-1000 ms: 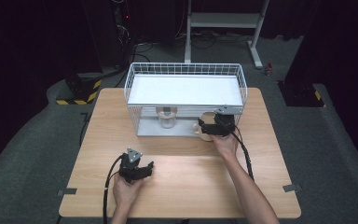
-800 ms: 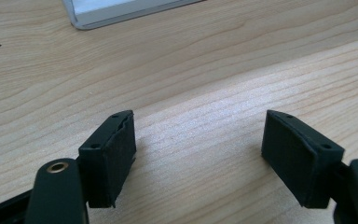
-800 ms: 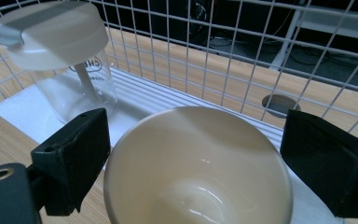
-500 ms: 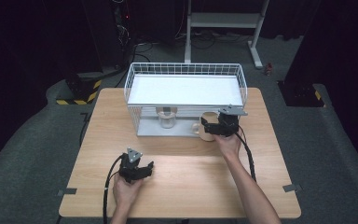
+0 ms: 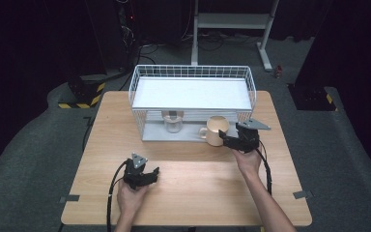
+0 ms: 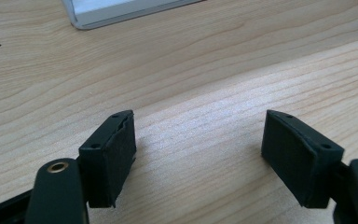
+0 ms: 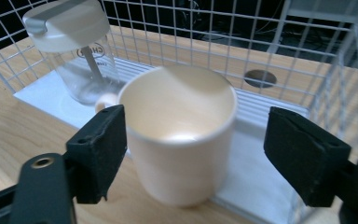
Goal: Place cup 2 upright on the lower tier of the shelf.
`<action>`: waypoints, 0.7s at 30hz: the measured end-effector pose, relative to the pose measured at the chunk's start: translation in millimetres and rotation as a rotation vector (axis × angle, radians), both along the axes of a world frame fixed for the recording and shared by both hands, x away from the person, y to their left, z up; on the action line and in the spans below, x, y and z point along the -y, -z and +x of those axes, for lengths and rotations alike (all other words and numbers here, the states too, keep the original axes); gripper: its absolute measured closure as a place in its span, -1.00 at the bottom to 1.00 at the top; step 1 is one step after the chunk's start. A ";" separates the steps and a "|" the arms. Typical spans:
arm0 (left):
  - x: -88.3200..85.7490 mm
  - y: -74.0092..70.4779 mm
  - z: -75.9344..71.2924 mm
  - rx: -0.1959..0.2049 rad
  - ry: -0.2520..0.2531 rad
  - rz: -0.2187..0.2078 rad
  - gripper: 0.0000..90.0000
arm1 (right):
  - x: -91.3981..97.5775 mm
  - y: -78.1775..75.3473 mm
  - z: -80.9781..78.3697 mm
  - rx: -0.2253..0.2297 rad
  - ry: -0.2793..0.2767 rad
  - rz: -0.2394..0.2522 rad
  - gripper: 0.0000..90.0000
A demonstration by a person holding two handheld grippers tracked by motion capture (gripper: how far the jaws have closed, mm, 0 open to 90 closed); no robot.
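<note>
The right tool [image 7: 191, 154] has just been closing its jaws around the cream mug [image 7: 179, 135], but a gap shows on one side, so it does not grip yet. The mug stands on the counter [image 5: 198, 179], at the wire rack's [image 5: 193, 72] open front. The left tool [image 6: 198, 154] rests open, holding nothing.

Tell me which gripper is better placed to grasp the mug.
Right. The right gripper has the cream mug between its jaws, not yet pressing; the left gripper rests over bare table.

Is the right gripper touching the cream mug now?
Cannot tell. In the right gripper view the right gripper straddles the cream mug: a gap shows at one pad, while the other overlaps the mug's edge.
</note>
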State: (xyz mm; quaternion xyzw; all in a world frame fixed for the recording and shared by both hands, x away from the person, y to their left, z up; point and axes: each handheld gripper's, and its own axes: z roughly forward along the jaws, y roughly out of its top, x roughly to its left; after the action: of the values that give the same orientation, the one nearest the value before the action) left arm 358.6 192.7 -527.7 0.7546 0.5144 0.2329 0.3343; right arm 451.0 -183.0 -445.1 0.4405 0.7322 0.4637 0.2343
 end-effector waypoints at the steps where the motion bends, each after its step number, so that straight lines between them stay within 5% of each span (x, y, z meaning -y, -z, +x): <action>1: 0.0 0.0 0.0 0.000 0.000 0.000 -0.41 | 1.8 0.4 -2.6 -0.004 -0.001 0.000 -0.42; 13: 0.1 0.0 -0.1 0.000 -0.001 0.000 -0.41 | 2.2 25.3 -34.3 -0.113 -0.029 -0.042 -0.34; 21: 0.1 0.0 0.0 0.000 -0.001 0.000 -0.41 | -11.1 43.7 -30.9 -0.149 -0.008 -0.080 -0.36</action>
State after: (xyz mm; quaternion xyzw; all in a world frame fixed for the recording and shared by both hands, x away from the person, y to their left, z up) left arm 358.6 192.6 -527.7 0.7543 0.5148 0.2331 0.3343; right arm 420.1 -171.9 -488.8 0.4613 0.7673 0.4008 0.1947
